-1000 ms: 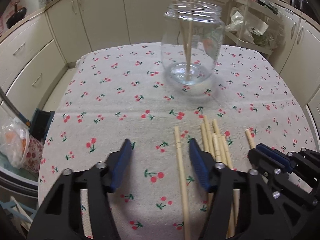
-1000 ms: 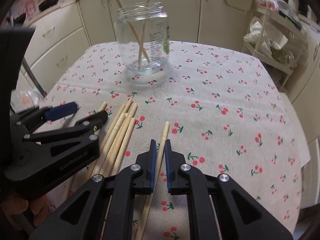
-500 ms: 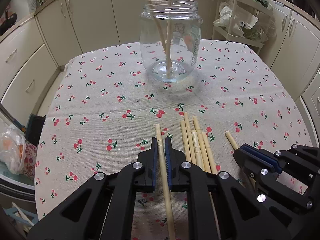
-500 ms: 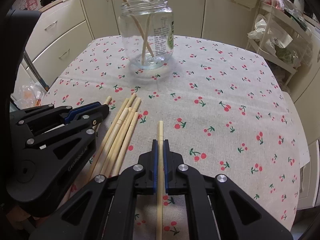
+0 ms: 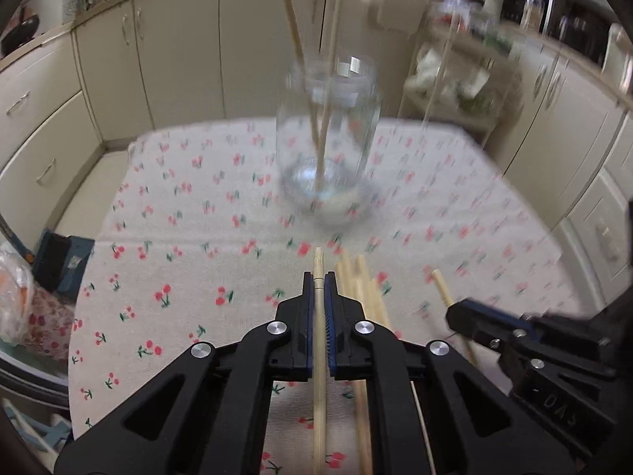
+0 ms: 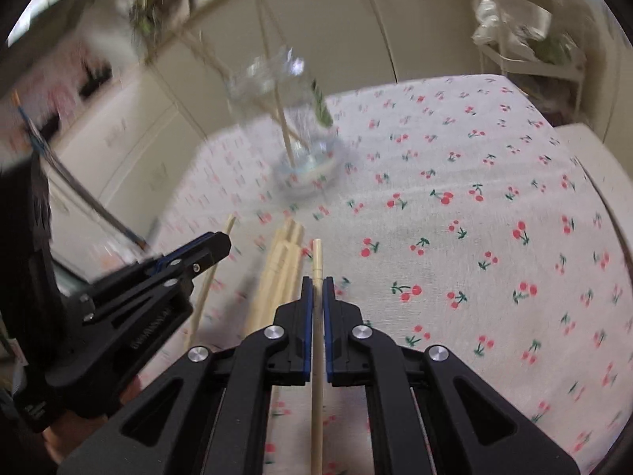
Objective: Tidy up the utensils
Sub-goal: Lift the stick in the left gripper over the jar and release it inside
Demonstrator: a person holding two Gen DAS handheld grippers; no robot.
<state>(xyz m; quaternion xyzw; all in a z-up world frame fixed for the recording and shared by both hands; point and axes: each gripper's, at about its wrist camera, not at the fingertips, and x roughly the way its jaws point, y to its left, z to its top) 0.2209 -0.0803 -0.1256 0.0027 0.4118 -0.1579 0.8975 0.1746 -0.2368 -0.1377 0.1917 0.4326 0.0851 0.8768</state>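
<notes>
Chopstick in left grip point(image 5: 319, 356): pale wood; lying lengthwise between the blue pads, its squared tip poking out towards the jar
Chopstick in right grip point(image 6: 316, 356): pale wood; running straight between the blue pads, its tip jutting just past them
Loose chopsticks point(image 5: 362, 289): a bundle lying side by side on the cherry-print cloth; one more point(image 5: 441, 287) lying apart to the side
Glass jar point(image 5: 328, 146): clear; standing upright on the cloth, blurred; holding two chopsticks point(image 5: 294, 39) leaning inside, sticking out above the rim
</notes>
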